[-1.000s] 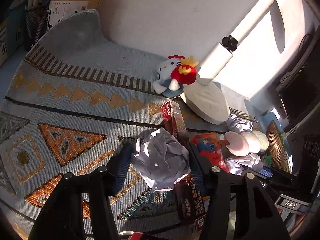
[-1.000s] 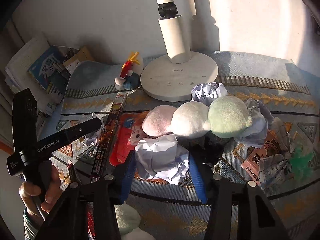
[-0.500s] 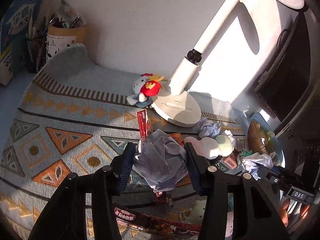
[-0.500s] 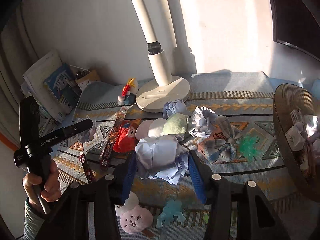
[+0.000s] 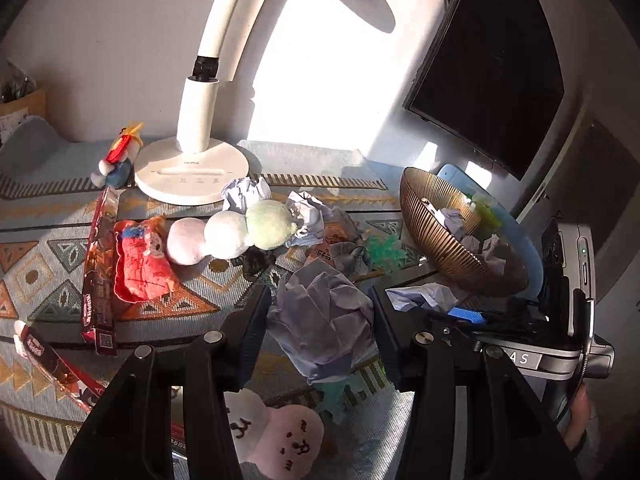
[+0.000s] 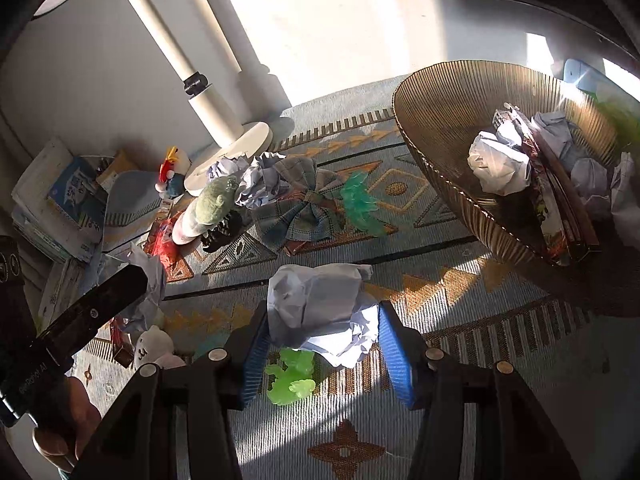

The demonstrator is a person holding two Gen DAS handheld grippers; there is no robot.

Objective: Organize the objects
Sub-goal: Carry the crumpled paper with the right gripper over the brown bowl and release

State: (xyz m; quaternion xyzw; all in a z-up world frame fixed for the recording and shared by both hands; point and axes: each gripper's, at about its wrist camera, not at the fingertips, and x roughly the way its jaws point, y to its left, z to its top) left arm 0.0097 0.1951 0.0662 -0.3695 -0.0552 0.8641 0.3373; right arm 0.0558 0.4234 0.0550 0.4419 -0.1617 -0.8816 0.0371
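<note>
My left gripper (image 5: 320, 320) is shut on a crumpled grey-blue paper ball (image 5: 326, 320) and holds it above the patterned mat. My right gripper (image 6: 322, 332) is shut on a crumpled white-blue paper ball (image 6: 324, 312), also lifted. A ribbed bronze bowl (image 6: 440, 120) at the right holds several paper balls and a snack box; it also shows in the left wrist view (image 5: 432, 224). The right gripper's body (image 5: 560, 320) shows at the right of the left wrist view, the left gripper's handle (image 6: 80, 320) at the left of the right wrist view.
On the mat lie a three-ball plush (image 5: 236, 232), a red packet (image 5: 140, 264), a long snack box (image 5: 98, 264), loose paper balls (image 5: 246, 192), a plaid bow (image 6: 300, 208), green jelly toys (image 6: 292, 376) and a pink plush (image 5: 276, 436). A white lamp base (image 5: 192, 176) stands behind.
Both grippers have risen and swung right with their paper balls. The bronze bowl has come much closer in both views.
</note>
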